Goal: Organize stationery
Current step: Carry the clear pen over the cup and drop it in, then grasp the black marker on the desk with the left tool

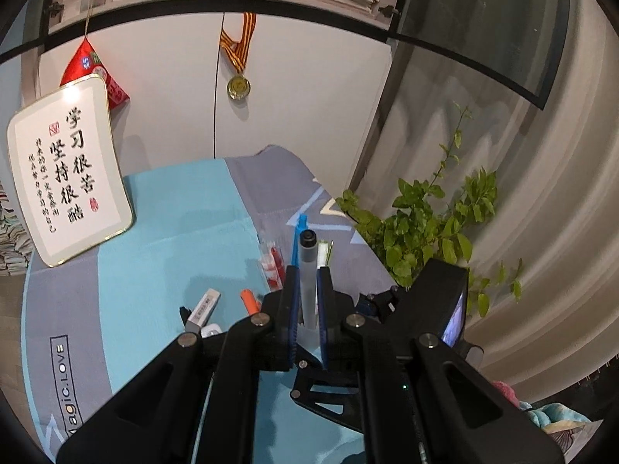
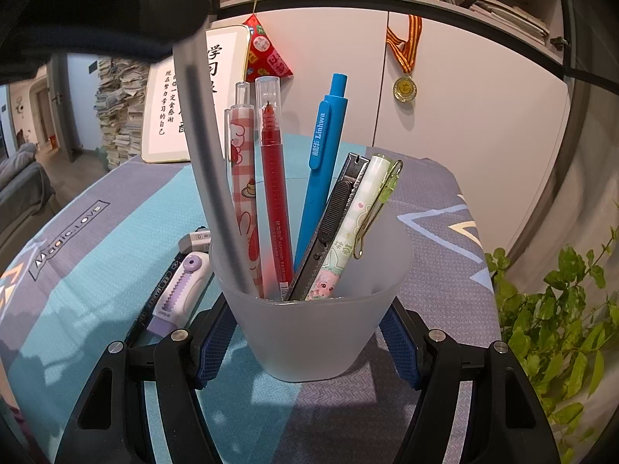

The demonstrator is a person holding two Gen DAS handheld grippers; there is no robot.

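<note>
My right gripper [image 2: 309, 344] is shut on a frosted plastic pen cup [image 2: 309, 332] that stands on the table. The cup holds a checked pink pen [image 2: 243, 178], a red pen [image 2: 274, 193], a blue Linhwa pen [image 2: 319, 162], a utility knife [image 2: 329, 224] and a pale green pen [image 2: 350, 224]. My left gripper [image 1: 307, 290] is shut on a grey translucent pen [image 1: 308, 270]. In the right wrist view that grey pen [image 2: 209, 162] slants down into the cup's left side, with the left gripper dark and blurred at the top left.
On the blue and grey cloth [image 2: 96, 263] lie a purple correction tape [image 2: 178, 294], a black marker [image 2: 154, 301], an eraser [image 1: 203, 307] and an orange marker [image 1: 249, 301]. A framed calligraphy board [image 1: 71, 178] leans at the back left. A leafy plant [image 2: 557, 317] stands off the right edge.
</note>
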